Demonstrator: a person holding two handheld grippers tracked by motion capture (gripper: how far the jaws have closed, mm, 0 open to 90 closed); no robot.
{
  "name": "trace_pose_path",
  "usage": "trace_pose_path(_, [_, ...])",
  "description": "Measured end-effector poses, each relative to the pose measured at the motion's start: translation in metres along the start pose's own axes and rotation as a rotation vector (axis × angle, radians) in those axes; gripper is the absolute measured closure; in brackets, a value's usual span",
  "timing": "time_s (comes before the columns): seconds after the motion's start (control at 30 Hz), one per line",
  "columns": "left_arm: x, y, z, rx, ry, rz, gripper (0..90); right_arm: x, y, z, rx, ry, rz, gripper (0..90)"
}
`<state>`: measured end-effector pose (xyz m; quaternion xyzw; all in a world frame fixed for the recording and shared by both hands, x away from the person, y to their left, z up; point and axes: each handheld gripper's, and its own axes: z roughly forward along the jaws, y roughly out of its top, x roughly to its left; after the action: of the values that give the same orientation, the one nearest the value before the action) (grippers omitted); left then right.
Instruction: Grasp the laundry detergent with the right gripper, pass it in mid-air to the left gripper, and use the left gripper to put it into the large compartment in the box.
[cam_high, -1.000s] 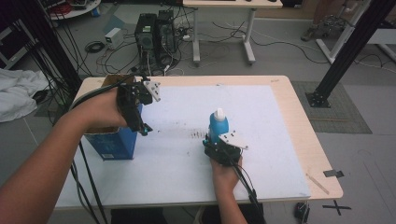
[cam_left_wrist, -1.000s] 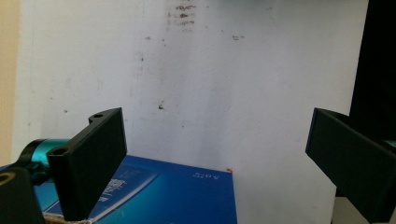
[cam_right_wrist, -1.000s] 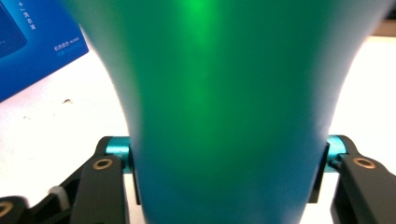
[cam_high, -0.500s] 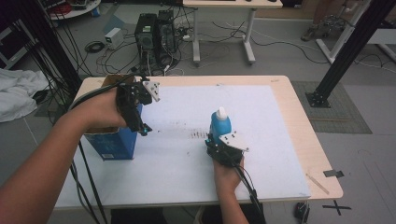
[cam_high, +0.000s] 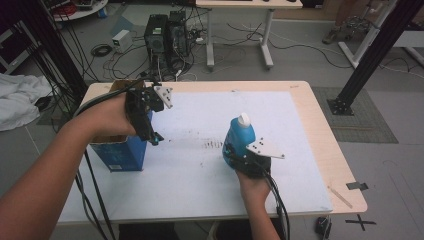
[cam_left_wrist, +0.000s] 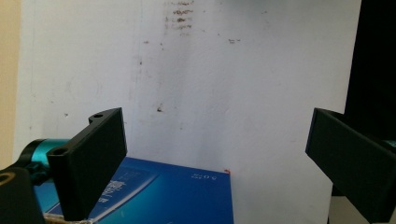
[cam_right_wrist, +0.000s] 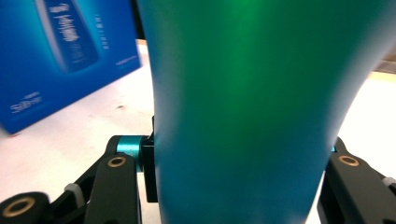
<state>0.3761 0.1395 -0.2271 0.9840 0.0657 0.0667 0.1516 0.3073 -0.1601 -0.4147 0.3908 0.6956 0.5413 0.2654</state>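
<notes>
bottle: I see the blue bottle (cam_high: 239, 137) with its white cap (cam_high: 243, 118) upright, right of centre on the white mat (cam_high: 200, 170), roughly level with the blue box (cam_high: 120, 152) at the mat's left edge and well apart from it.
right gripper: right gripper (cam_high: 234, 156) has just closed and is pinching the bottle's lower body; in the right gripper view the bottle (cam_right_wrist: 252, 112) sits between the jaws with both sides against it. I can't tell whether the base rests on the mat or has left it.
left gripper: left gripper (cam_high: 149, 131) hangs over the box's open top, jaws spread wide, nothing between them. In the left gripper view I see the box (cam_left_wrist: 163, 196) below and bare mat (cam_left_wrist: 210, 84) ahead.
weight: my guess is moderate; if it holds liquid, the load sits low and can slosh.
stiffness: looks like thin moulded plastic, so I expect the walls to give under hard squeeze.
surface: smooth and glossy, with a waisted shape; likely slippery, and it could creep between the pads.
grip point: I'd stay on the lower body, below the narrowing, jaws across the narrow sides. Not the cap, which may turn or pop.
risk: tilt at lift if the hold is off-centre; I'd keep it upright and move slowly.
box: cardboard, light, may slide if nudged.
</notes>
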Motion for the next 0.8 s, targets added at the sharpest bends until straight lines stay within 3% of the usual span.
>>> trace_pose_path(0.3, [-0.005,0.012,-0.006,0.012,-0.017,0.041,5.3,-0.008,0.006,-0.007,-0.013,0.17,-0.038,45.1])
trace_pose_path(0.37, [-0.007,0.014,-0.006,0.014,-0.024,0.047,5.3,-0.008,0.007,-0.007,-0.011,0.189,-0.044,45.1])
trace_pose_path(0.47, [-0.01,0.018,-0.008,0.023,-0.037,0.06,5.3,-0.004,0.011,-0.007,-0.003,0.277,-0.092,45.0])
trace_pose_path(0.63, [-0.013,0.022,-0.009,0.025,-0.05,0.07,5.3,0.001,0.015,-0.007,0.01,0.328,-0.125,45.0])
trace_pose_path(0.67, [-0.018,0.025,-0.009,0.029,-0.064,0.085,5.3,0.004,0.019,-0.005,0.019,0.396,-0.151,45.0])
trace_pose_path(0.8, [-0.022,0.029,-0.008,0.04,-0.074,0.102,5.3,0.007,0.023,-0.003,0.042,0.436,-0.188,45.0])
